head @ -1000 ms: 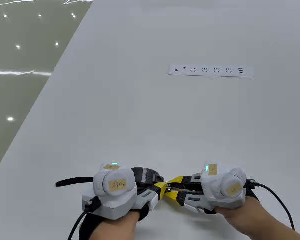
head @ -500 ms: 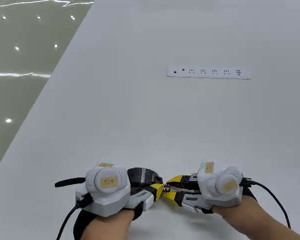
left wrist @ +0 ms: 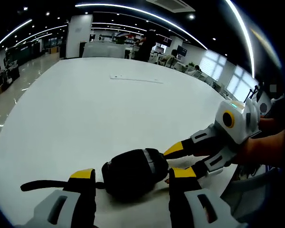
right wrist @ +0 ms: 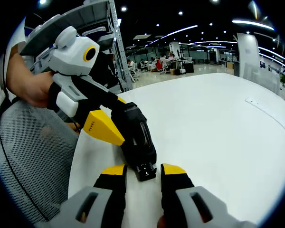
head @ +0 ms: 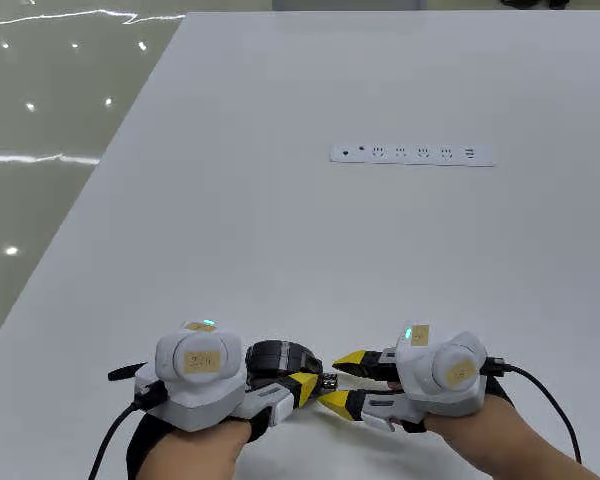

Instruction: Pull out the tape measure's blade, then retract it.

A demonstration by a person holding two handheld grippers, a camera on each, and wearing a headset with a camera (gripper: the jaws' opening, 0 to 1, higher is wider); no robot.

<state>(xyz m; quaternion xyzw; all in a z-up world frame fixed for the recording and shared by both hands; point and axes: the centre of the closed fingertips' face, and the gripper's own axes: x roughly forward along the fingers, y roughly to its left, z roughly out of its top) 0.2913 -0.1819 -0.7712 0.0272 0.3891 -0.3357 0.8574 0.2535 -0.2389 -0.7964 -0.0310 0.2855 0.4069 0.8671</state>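
At the near edge of the desk (head: 280, 200), the black tape measure (head: 278, 356) is lying clamped by the left gripper (left wrist: 133, 176). The right gripper (right wrist: 144, 172) is bracketing the blade hook (right wrist: 146, 169), its fingers (right wrist: 114, 173) slightly open. The pull-out is seemingly only beginning, calling next for pinching and drawing right.

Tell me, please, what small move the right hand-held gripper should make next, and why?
Probably close the right hand-held gripper on the blade tip of the black tape measure: its jaws stand apart either side of that tip, and no blade is out yet.
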